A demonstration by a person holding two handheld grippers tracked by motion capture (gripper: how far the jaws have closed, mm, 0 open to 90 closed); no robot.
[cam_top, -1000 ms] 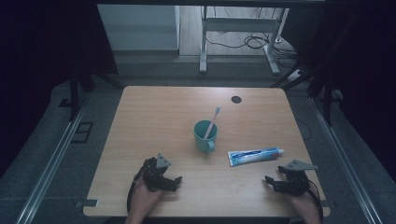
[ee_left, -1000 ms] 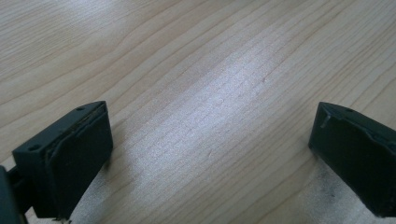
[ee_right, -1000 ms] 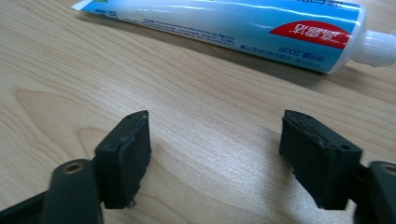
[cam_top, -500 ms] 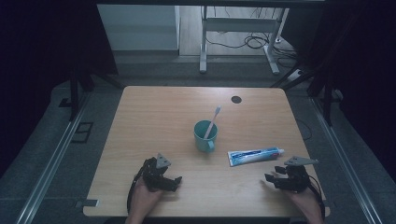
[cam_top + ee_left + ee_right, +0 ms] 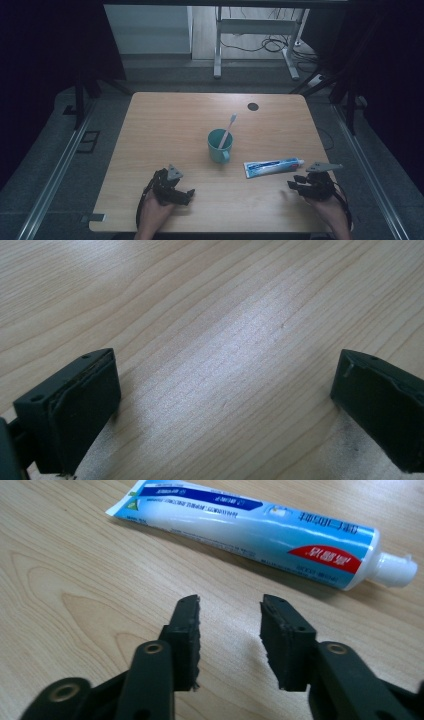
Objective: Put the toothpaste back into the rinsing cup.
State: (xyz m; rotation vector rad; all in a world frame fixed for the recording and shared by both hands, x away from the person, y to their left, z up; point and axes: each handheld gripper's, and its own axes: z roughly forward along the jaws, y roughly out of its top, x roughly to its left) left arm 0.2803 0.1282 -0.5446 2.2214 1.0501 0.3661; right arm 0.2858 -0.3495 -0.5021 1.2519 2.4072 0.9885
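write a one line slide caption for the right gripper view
Right gripper, jaws partly apart with nothing between them, aimed at a toothpaste tube lying flat on the wooden table.

A wooden table (image 5: pixel 165 130) carries a teal mug (image 5: pixel 220 145) near its middle, with a toothbrush (image 5: pixel 227 131) leaning in it, head up. Just right of the mug a toothpaste tube (image 5: pixel 273 166) lies flat, its cap pointing right. The left gripper (image 5: pixel 186 192) rests near the front edge, well apart from the mug. The right gripper (image 5: pixel 291 184) sits just below the tube's cap end, its jaws having just been closing with nothing between them.
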